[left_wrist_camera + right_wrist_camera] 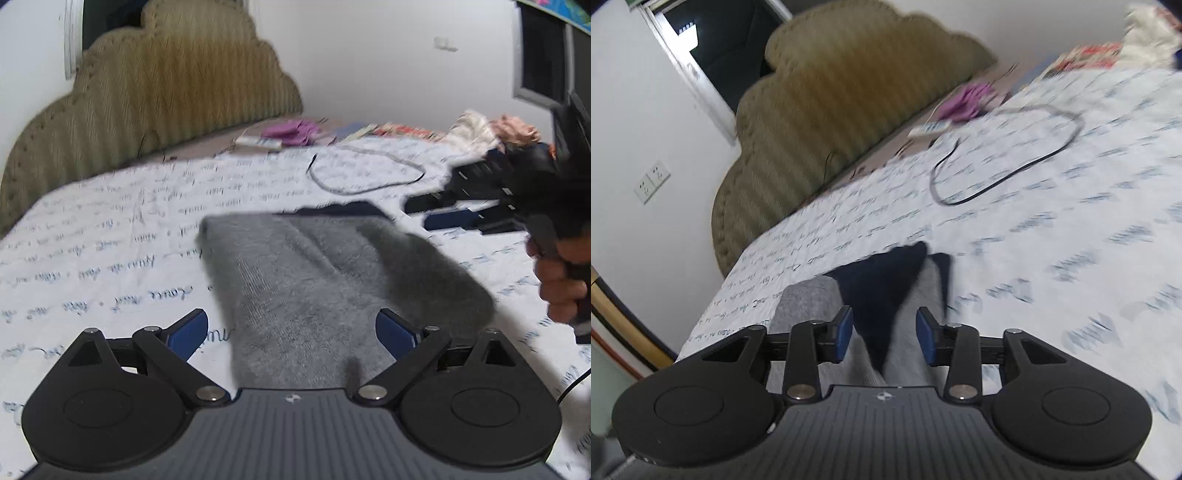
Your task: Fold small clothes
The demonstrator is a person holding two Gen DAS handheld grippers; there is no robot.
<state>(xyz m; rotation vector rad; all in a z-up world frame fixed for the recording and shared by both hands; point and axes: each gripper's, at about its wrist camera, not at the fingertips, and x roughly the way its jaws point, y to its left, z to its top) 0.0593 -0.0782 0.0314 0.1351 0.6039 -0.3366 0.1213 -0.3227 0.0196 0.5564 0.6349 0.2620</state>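
A small grey knit garment (314,280) with a dark navy part lies on the printed white bed sheet (110,240). My left gripper (291,332) is wide open just above its near edge, blue pads on either side, gripping nothing. In the right wrist view the same garment (908,332) with its navy patch (882,291) lies between the pads of my right gripper (884,336), which is open and hovers over it. The right gripper and the hand holding it also show at the right edge of the left wrist view (554,236).
A padded olive headboard (155,96) stands at the back left. A looped black cable (1008,158) lies on the sheet beyond the garment. Purple cloth (291,131), books and a pile of clothes (491,136) sit at the far end. Dark folded items (465,199) lie at right.
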